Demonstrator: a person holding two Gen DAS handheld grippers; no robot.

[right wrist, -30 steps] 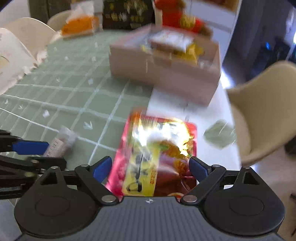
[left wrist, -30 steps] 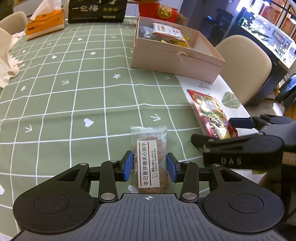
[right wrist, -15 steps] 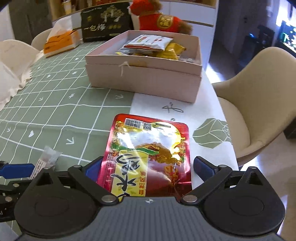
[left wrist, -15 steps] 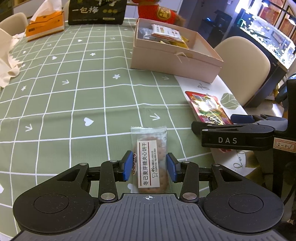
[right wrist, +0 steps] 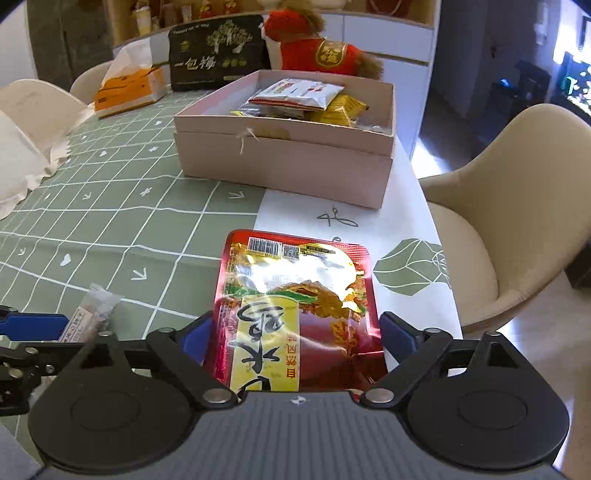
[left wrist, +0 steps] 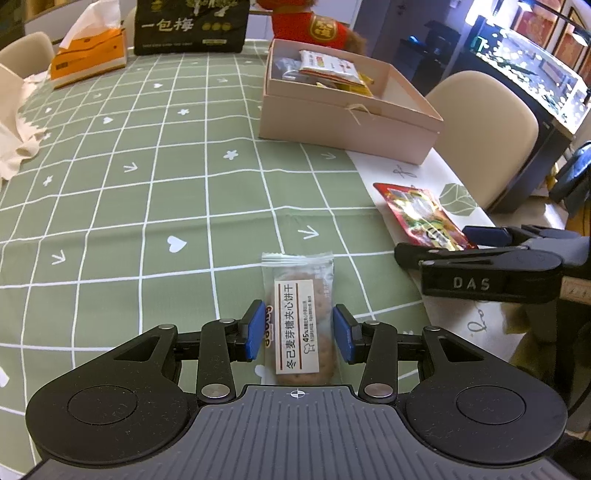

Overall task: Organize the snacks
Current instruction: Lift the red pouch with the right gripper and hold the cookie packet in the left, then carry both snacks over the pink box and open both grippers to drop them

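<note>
Lying flat on the green grid tablecloth (left wrist: 147, 206), a clear-wrapped biscuit pack (left wrist: 299, 314) sits lengthwise between the blue pads of the left gripper (left wrist: 298, 334). Both pads stand just beside the wrapper's edges, and whether they press on it cannot be told. Its white label reads "冬己麦芽糖夹心饼干".

The right gripper (right wrist: 295, 332) straddles a shiny red and gold foil snack pouch (right wrist: 295, 306) on the cloth's white border. Its jaws have just been closing, with the pouch between them; the blue pads now meet both side edges of the pouch.

Only the right wrist view shows the pouch's barcode and large upside-down characters. Only the left wrist view shows "DAS" on the side of the right gripper.

Farther back stands an open pink cardboard box (right wrist: 295, 162) holding snack packets, then a black bag (left wrist: 190, 26) printed "一包梅" and an orange tissue box (left wrist: 88, 61).
</note>
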